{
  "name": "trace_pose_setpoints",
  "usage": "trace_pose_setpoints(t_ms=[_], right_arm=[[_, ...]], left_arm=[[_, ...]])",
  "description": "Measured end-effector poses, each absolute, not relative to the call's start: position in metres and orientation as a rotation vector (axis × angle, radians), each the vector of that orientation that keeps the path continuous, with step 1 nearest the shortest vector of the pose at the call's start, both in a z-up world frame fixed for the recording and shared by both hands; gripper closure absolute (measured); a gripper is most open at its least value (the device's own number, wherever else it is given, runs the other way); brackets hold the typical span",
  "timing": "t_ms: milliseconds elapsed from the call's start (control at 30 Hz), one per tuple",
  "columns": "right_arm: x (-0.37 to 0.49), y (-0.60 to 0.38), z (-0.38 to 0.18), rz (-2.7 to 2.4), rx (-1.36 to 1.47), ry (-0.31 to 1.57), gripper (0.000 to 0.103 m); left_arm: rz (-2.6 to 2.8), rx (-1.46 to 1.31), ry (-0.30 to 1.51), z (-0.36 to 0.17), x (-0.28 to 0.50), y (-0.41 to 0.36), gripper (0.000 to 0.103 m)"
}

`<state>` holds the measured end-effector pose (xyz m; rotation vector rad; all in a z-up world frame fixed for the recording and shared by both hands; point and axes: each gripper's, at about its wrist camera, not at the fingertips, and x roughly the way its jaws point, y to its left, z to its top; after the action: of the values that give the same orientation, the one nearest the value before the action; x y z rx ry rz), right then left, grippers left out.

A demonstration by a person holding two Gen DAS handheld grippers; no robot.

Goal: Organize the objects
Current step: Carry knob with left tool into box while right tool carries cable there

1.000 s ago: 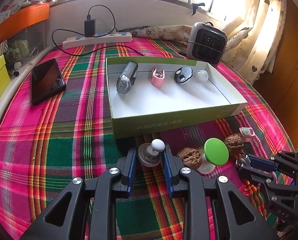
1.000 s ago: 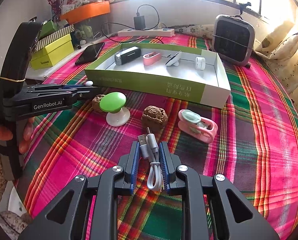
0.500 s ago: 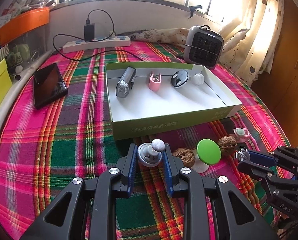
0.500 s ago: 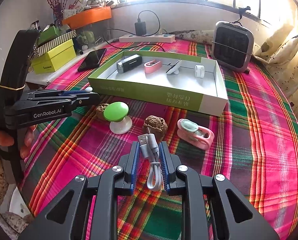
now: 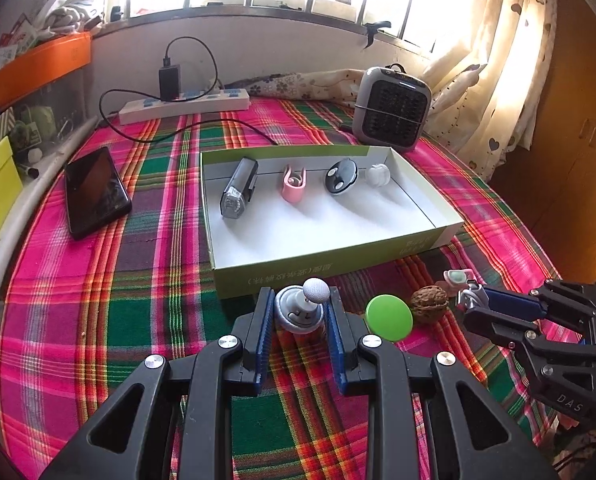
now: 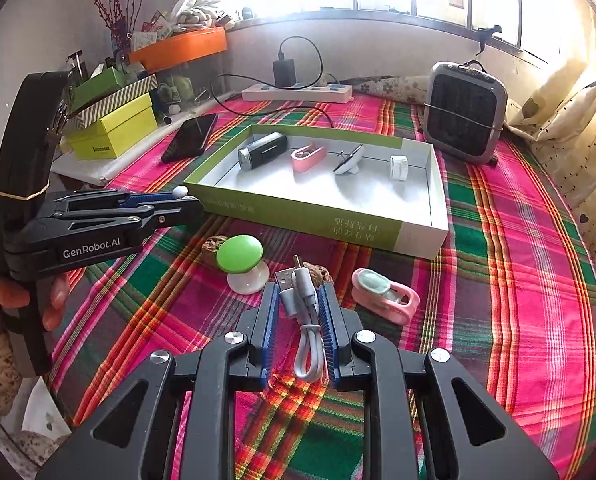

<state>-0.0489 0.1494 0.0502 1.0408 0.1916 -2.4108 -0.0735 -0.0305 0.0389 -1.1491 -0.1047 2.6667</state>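
Observation:
My left gripper [image 5: 298, 308] is shut on a grey round gadget with a white ball tip [image 5: 299, 310] and holds it above the cloth, just in front of the green-and-white tray [image 5: 317, 270]. My right gripper [image 6: 298, 300] is shut on a short grey USB cable [image 6: 303, 316], lifted above the cloth. The tray [image 6: 417, 236] holds a bike light [image 5: 238, 188], a pink clip [image 5: 294, 184], a black-and-white gadget [image 5: 339, 176] and a white roll [image 5: 377, 174]. On the cloth lie a green-topped mushroom knob [image 6: 240, 258], walnuts [image 5: 429, 303] and a pink-and-mint clip [image 6: 385, 296].
A black phone [image 5: 96, 192] lies left of the tray. A power strip with a charger [image 5: 186, 104] and a small heater [image 5: 391, 110] stand at the back. Yellow and striped boxes [image 6: 112, 132] sit on the left ledge. The left gripper also shows in the right wrist view [image 6: 182, 196].
Both grippers have risen with their objects held; the table looks farther away. The left gripper now hides the walnut that lay beside the green knob.

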Motion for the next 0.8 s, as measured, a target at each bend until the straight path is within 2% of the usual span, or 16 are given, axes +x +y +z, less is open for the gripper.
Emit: trace_pose_setpoints(t_ms=[800], right_arm=[[-0.123, 0.117, 0.089, -2.366, 0.974, 0.214, 0.082]], left_arm=[[2.688, -1.142, -0.14, 0.053, -0.114, -0.036, 0.08]])
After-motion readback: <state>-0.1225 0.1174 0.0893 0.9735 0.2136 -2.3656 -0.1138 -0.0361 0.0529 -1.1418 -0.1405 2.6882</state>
